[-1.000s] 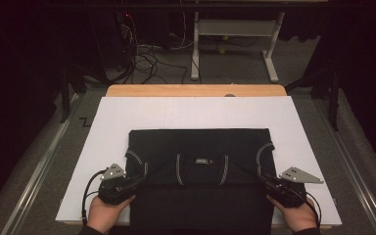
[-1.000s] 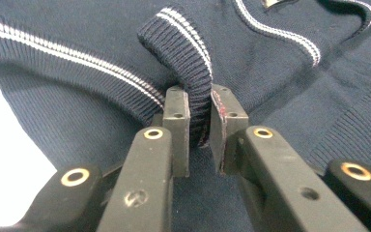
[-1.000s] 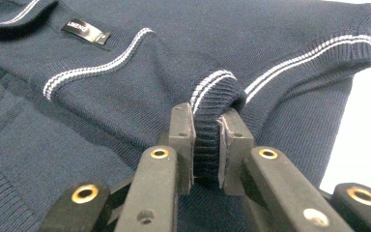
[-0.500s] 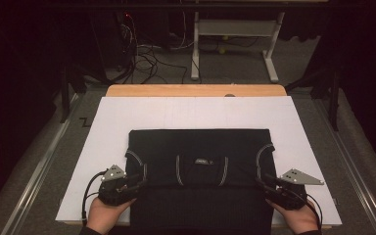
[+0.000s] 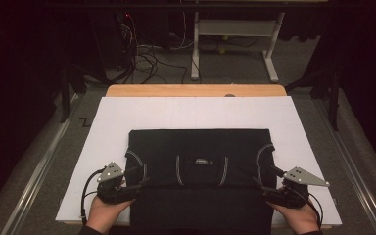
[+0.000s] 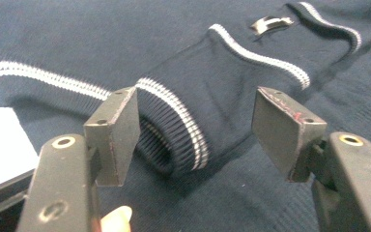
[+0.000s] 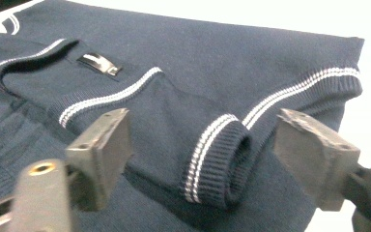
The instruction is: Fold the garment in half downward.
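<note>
One sweater, two hand-held grippers

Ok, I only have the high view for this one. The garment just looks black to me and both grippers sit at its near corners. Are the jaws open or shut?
Observer: Both open. The left gripper has its jaws spread on either side of a ribbed sleeve cuff, not pinching it.
Operator: And the right one?
Observer: The right gripper is likewise spread around the other sleeve cuff, which lies folded onto the body.
Operator: Is the garment really black?
Observer: No, it is a navy knit sweater with paired white stripes at the cuffs and hem.
</note>
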The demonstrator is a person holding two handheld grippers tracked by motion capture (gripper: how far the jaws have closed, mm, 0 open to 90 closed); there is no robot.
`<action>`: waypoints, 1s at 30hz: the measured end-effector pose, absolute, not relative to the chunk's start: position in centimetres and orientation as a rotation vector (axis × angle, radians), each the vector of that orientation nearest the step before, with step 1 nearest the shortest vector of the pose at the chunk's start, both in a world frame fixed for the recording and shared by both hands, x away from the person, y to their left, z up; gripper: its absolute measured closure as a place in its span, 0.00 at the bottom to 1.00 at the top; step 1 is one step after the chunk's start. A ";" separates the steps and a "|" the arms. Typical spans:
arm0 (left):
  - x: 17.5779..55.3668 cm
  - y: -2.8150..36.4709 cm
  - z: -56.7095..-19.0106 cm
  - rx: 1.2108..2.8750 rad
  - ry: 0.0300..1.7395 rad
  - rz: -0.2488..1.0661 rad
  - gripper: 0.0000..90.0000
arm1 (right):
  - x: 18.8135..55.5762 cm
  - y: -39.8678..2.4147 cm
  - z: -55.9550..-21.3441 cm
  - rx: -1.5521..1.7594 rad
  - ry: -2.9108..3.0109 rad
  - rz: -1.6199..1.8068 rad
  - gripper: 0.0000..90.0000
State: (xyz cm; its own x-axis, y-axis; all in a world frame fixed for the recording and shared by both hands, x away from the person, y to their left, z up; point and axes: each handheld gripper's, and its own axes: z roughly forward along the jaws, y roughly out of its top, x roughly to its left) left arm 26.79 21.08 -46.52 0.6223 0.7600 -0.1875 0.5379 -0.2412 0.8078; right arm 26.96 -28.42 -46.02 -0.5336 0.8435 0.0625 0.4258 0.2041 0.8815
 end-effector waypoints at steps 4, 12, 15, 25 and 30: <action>26.9 20.6 -46.5 1.921 1.003 0.307 0.24 | 27.0 -28.0 -45.8 1.161 2.047 1.305 0.13; 27.2 19.8 -46.0 1.914 0.981 0.293 0.05 | 27.4 -27.2 -45.7 1.166 2.052 1.309 0.00; 27.7 19.4 -46.0 1.920 0.991 0.284 0.00 | 27.6 -26.7 -45.5 1.150 2.072 1.301 0.00; 30.6 17.4 -44.4 1.945 0.992 0.258 0.00 | 29.6 -24.4 -44.2 1.125 2.115 1.295 0.01; 32.7 15.8 -42.9 1.963 0.993 0.268 0.00 | 31.5 -22.7 -43.3 1.100 2.146 1.274 0.03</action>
State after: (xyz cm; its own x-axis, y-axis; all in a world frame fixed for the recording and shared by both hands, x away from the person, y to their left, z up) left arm 32.71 15.83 -42.91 0.6551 0.7322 -0.1862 0.5387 -0.2798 0.7947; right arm 31.48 -22.72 -43.28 -0.6039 0.7959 0.0442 0.4198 0.2704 0.8664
